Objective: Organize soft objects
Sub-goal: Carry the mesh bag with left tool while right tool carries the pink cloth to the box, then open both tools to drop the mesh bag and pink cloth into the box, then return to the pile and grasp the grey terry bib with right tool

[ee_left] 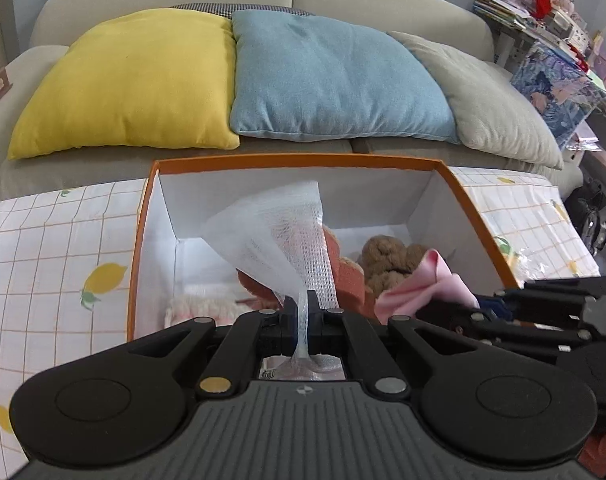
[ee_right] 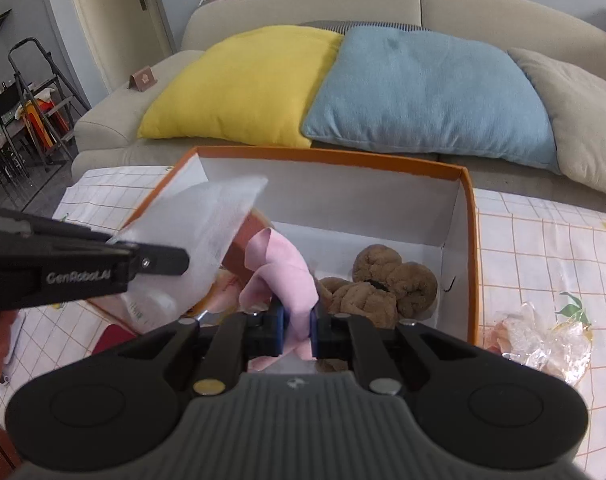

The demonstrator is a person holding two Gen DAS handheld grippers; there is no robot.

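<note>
An orange-rimmed white box (ee_left: 295, 160) (ee_right: 469, 216) stands on the table. My left gripper (ee_left: 302, 312) is shut on a white mesh cloth (ee_left: 279, 232) and holds it above the box; the cloth also shows in the right wrist view (ee_right: 207, 220). My right gripper (ee_right: 297, 320) is shut on a pink cloth (ee_right: 283, 272) over the box's near side; the pink cloth shows in the left wrist view (ee_left: 423, 284). A brown plush toy (ee_right: 383, 284) (ee_left: 387, 260), an orange-brown soft item (ee_left: 343, 268) and a fluffy white item (ee_left: 199, 304) lie inside the box.
A lemon-print checked tablecloth (ee_left: 63, 248) covers the table. A sofa behind holds yellow (ee_left: 135, 84), blue (ee_left: 335, 76) and beige (ee_left: 491, 96) pillows. Crumpled clear plastic (ee_right: 543, 336) lies right of the box. Cluttered shelves (ee_left: 551, 40) stand at right; a stepladder (ee_right: 35, 92) at left.
</note>
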